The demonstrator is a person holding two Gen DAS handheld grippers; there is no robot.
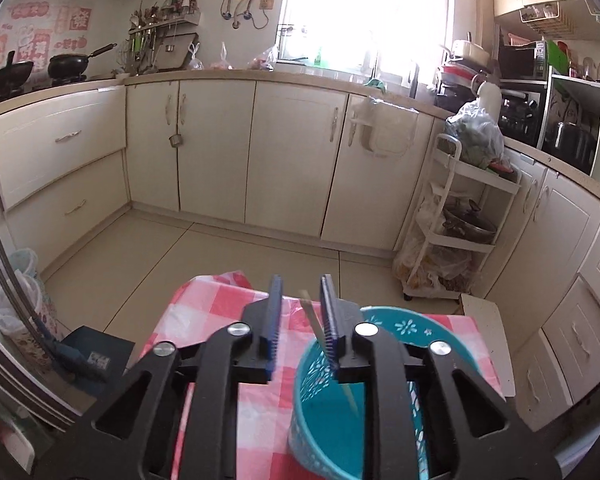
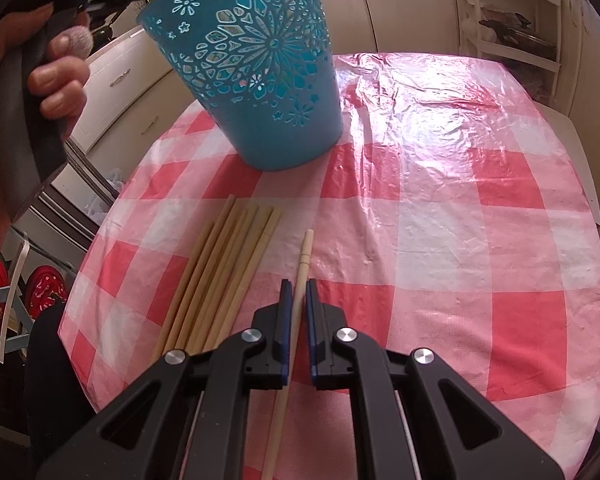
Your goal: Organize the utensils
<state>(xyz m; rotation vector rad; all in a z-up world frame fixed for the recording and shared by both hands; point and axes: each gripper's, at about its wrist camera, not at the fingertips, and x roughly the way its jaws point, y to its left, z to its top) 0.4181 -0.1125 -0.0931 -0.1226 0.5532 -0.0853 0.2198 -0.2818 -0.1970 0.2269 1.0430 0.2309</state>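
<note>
The right hand-held gripper (image 2: 296, 296) is clamped mid-length on a light, stiff, slippery chopstick (image 2: 303, 258) just beside the teal basket (image 2: 260, 80), while the left hand-held gripper (image 1: 300, 312) stands apart, a chopstick (image 1: 314, 318) loose between its pads.

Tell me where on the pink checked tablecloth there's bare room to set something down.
The widest free patch is the pink checked tablecloth, right of the teal perforated plastic cup and the single pale wooden chopstick pinched in the right gripper. Its far right corner is bare too. The crowded part is the near left, where the loose bundle of wooden chopsticks lies below the cup.
</note>
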